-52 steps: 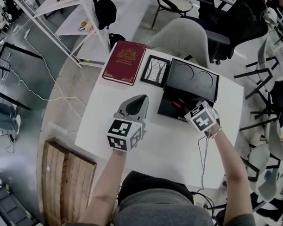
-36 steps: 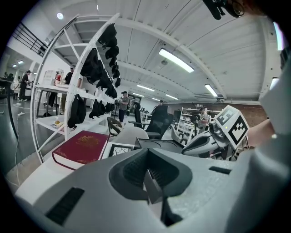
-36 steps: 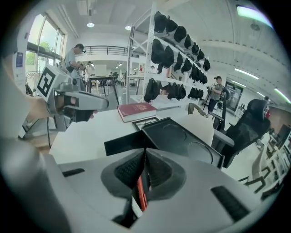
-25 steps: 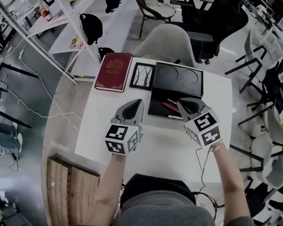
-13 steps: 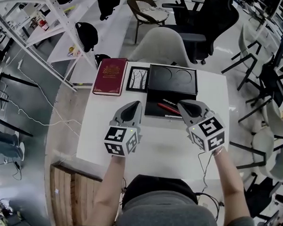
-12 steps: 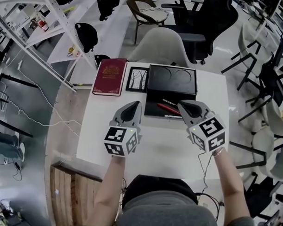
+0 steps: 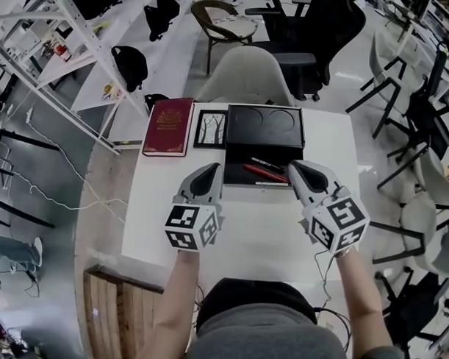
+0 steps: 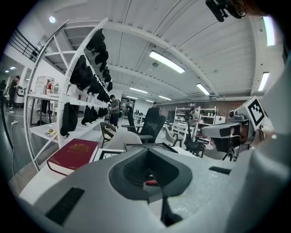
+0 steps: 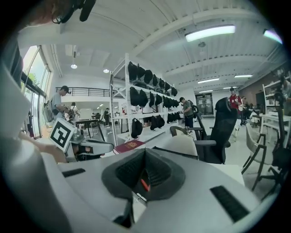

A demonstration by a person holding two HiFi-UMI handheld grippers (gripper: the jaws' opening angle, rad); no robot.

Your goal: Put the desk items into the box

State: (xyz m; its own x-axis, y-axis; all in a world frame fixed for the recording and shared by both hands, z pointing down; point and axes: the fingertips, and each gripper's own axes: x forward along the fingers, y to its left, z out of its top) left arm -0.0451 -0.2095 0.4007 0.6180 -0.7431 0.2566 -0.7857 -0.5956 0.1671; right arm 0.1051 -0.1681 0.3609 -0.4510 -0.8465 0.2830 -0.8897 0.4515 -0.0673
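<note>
The left gripper (image 7: 211,169) and right gripper (image 7: 293,166) hover with jaws closed and empty over the white table (image 7: 259,239), just short of the open black box (image 7: 236,165) holding a red pen (image 7: 265,173), while the maroon hardback book (image 7: 168,126) and black-framed tree picture (image 7: 211,129) lie beside it.

Grey chair (image 7: 246,79) — wooden pallet (image 7: 115,318) — black bag (image 7: 129,61).

White table (image 7: 267,235): red book (image 7: 168,126), seemingly framed picture (image 7: 210,129), open black box (image 7: 264,129).
</note>
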